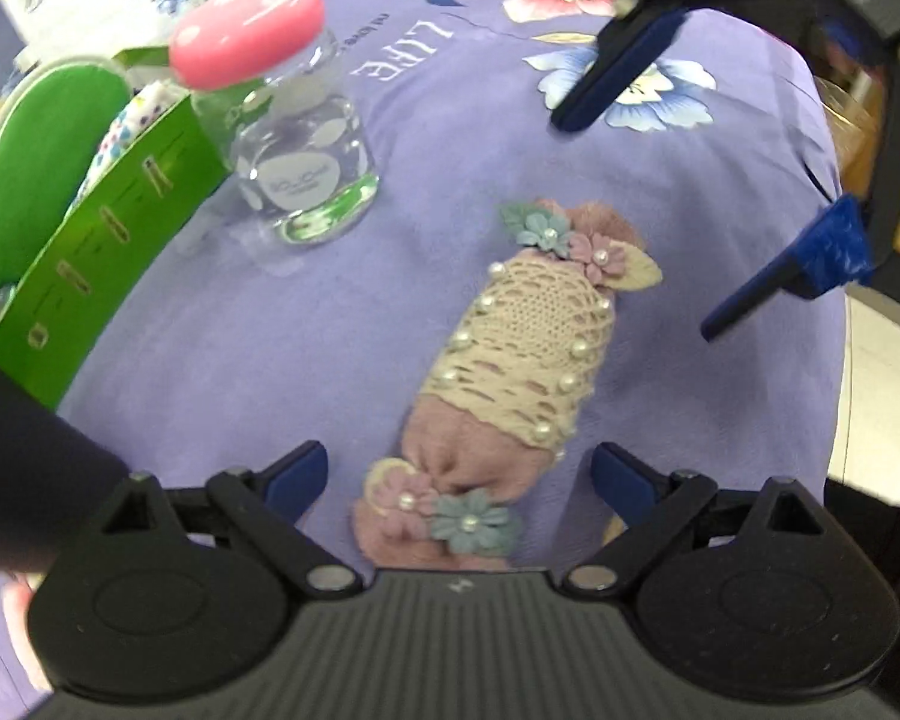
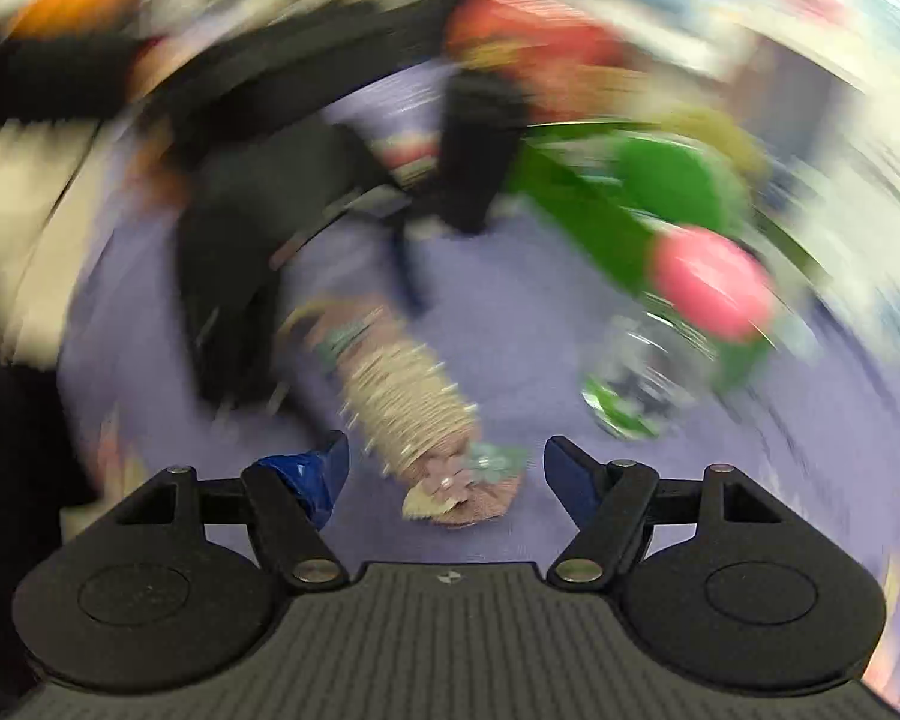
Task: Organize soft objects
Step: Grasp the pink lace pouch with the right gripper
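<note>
Open left tool [image 1: 459, 474] straddling glove [image 1: 525, 354]

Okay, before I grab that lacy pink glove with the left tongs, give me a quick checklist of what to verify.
1. Left tongs open: ok.
2. Glove between the left fingers: ok, its near end lies there.
3. Glove flat on the purple cloth, apart from the jar: ok.
4. Right tongs open, not gripping the glove: ok.
5. Green box has room: cannot tell.
6. Right wrist view steady: not ok, blurred.
</note>
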Available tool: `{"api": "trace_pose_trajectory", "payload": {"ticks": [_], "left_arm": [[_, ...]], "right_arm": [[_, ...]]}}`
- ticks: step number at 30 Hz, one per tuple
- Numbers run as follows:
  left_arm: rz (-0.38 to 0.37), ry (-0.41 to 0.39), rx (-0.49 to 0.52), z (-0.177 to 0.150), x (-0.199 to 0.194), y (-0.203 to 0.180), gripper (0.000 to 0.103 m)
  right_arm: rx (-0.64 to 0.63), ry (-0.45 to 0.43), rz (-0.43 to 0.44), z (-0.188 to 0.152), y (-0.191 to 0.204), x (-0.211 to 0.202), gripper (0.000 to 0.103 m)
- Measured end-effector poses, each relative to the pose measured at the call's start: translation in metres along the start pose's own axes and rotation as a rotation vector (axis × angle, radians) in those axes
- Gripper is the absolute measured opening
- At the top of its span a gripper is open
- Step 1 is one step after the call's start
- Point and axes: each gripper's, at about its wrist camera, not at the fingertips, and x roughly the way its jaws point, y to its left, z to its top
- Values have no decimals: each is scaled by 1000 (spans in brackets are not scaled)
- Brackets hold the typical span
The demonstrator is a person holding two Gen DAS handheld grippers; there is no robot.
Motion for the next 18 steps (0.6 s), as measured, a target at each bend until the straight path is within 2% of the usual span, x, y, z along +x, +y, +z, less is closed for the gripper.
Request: {"api": "trace_pose_trajectory", "payload": {"ticks": [1, 3, 7, 10, 11, 13, 16, 18], "left_arm": [[-18, -2, 22, 0, -1, 2, 95], [-36, -10, 75, 0, -2, 4, 95], [-69, -7, 118, 1, 3, 9, 96], [-91, -20, 118, -1, 4, 12, 96], [-94, -22, 117, -2, 5, 12, 96], [-98, -38, 109, -4, 7, 13, 95], [-99, -59, 103, -8, 3, 14, 88], [-95, -62, 96, -12, -1, 10, 83]], "right_arm": [[-63, 20, 38, 5, -2, 8, 58], [-111, 39, 90, 9, -11, 22, 58], [-89, 46, 209, 11, -33, 50, 58], [-108, 73, 254, 6, -35, 72, 58], [-95, 57, 269, 2, -36, 76, 59], [-68, 9, 275, -5, -38, 79, 61], [65, 26, 264, -5, -43, 82, 66], [59, 18, 233, -6, -39, 80, 66]]}}
